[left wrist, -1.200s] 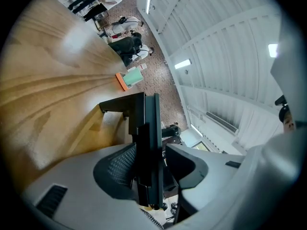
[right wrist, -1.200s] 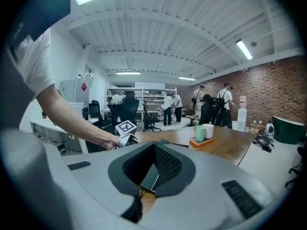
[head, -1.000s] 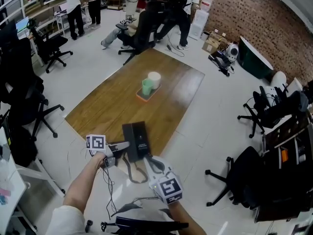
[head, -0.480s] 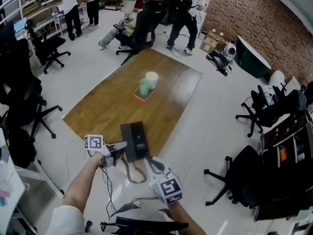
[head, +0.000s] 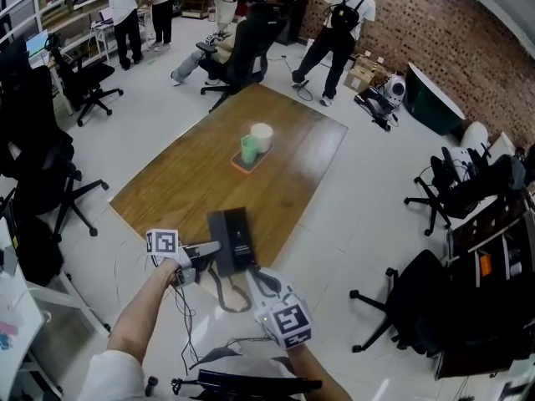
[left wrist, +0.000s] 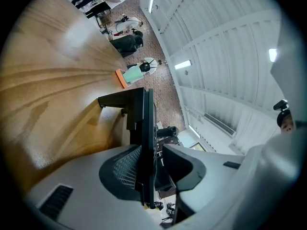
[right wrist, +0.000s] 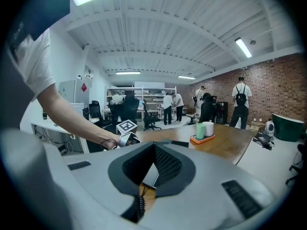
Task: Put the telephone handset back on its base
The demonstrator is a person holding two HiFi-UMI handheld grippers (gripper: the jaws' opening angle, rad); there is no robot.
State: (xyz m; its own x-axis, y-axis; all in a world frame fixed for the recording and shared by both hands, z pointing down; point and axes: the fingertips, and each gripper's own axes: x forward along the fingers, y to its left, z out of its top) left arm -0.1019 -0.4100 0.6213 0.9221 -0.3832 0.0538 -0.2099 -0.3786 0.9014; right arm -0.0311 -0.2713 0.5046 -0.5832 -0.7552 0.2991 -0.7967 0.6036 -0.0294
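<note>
The telephone handset (head: 221, 242) lies at the near end of the wooden table (head: 188, 182), on the left side of its black base (head: 242, 239). From above the two read as one dark block, and I cannot tell whether it is fully seated.

At 8 o'clock from the phone, the left gripper (head: 209, 249) reaches in level. Its claw has just been spreading. In the left gripper view the thin black edge of the handset stands between the jaws, against one pad (left wrist: 123, 169) and clear of the other, so nothing is pinched.

At 5 o'clock, the right gripper (head: 259, 276) points slightly down toward the phone with its claw pressed together at the tips and nothing in it. The coiled cord (head: 222, 295) hangs off the table edge at 6 o'clock and shows through the gap under those jaws.

Farther up the table at 12 o'clock, an orange tray (head: 242, 166) carries a green cup (head: 250, 149) and a white cup (head: 263, 134). Beyond the far end, several people (head: 338, 23) stand among office chairs (head: 88, 82).
</note>
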